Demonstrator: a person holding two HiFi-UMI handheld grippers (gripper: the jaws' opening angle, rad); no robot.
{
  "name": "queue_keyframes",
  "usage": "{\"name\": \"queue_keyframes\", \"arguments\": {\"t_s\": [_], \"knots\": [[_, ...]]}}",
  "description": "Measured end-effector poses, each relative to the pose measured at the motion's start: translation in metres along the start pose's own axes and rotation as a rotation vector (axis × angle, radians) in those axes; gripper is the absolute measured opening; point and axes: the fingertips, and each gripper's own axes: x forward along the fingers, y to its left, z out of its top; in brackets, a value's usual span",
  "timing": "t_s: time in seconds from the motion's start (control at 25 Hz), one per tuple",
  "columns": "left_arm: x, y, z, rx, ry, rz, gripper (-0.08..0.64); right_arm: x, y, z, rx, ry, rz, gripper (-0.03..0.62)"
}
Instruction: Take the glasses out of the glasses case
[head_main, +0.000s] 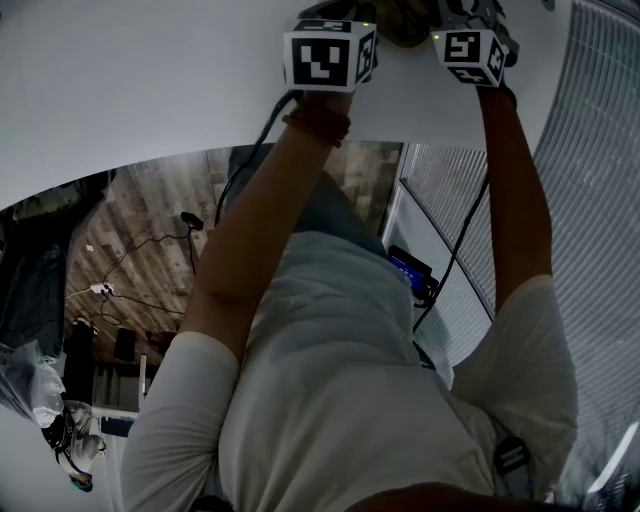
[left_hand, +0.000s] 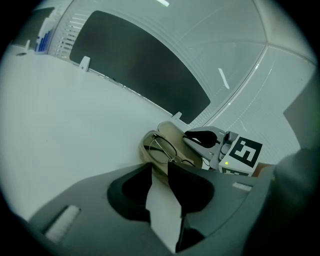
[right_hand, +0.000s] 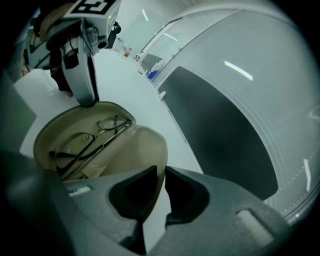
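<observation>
An open cream glasses case (right_hand: 145, 150) lies on the white table, and thin-framed glasses (right_hand: 85, 142) rest folded in its lower shell. In the left gripper view the glasses (left_hand: 162, 150) and the case (left_hand: 172, 131) sit just past my left gripper (left_hand: 160, 167). Its jaws stand wide, one tip on each side of the case's near end. From the right gripper view one left finger (right_hand: 85, 80) meets the case's far rim. My right gripper (right_hand: 159, 172) hangs over the lid's edge, its jaws a narrow gap apart with the rim showing in that gap. The glasses lie untouched.
A long dark panel (left_hand: 140, 65) runs along the table's back edge, with small bottles (right_hand: 152, 75) at its far end. The head view shows both marker cubes (head_main: 330, 55) (head_main: 470, 55) at the top, the person's arms and torso, and cables on a wooden floor (head_main: 150, 250).
</observation>
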Motion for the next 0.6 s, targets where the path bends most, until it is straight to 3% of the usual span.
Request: {"name": "queue_keyframes", "arguments": {"t_s": [0.32,0.6], "knots": [[0.001,0.000,0.000,0.007,-0.002,0.007,0.110,-0.003,-0.001,0.003,-0.041,0.009,-0.022,0.049],[-0.002,0.004,0.002,0.000,-0.005,0.013,0.109,-0.038,-0.013,0.050,0.013,-0.080,-0.044,0.060]]}}
